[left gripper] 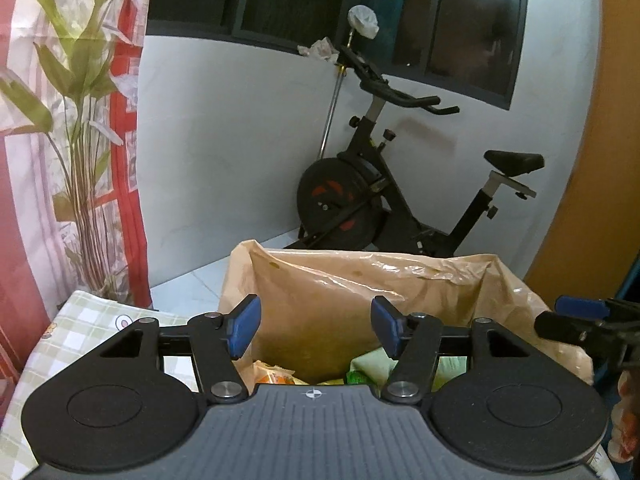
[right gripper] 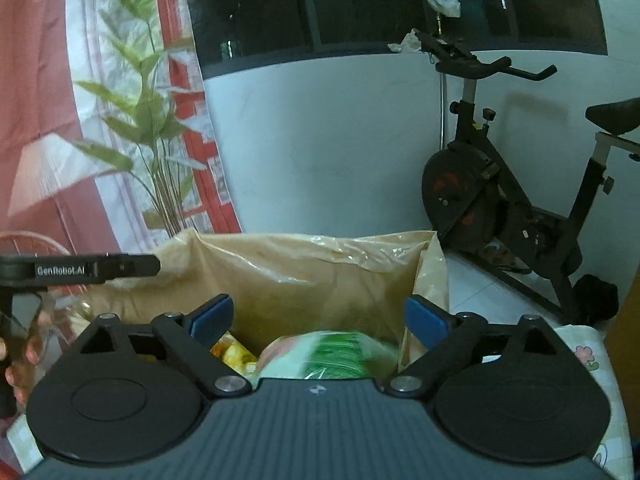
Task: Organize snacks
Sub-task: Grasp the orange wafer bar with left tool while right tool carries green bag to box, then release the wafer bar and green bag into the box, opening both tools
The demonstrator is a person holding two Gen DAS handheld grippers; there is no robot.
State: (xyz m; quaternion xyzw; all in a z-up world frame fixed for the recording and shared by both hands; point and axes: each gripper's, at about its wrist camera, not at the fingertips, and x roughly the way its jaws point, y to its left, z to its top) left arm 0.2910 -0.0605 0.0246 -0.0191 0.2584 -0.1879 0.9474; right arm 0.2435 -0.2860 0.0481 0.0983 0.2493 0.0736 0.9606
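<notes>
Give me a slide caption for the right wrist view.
Open right hand-held gripper above a tan plastic bag holding a green snack packet; exercise bike behind.

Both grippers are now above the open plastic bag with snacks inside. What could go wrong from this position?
1. The plastic bag is thin and crumpled; its far wall could fold inward and cover the snacks.
2. The green packet lies under the open right gripper, blurred in this view; a reach down may catch the bag wall beside it.
3. The left gripper and the right one are close together over the same opening, so they may bump.
</notes>
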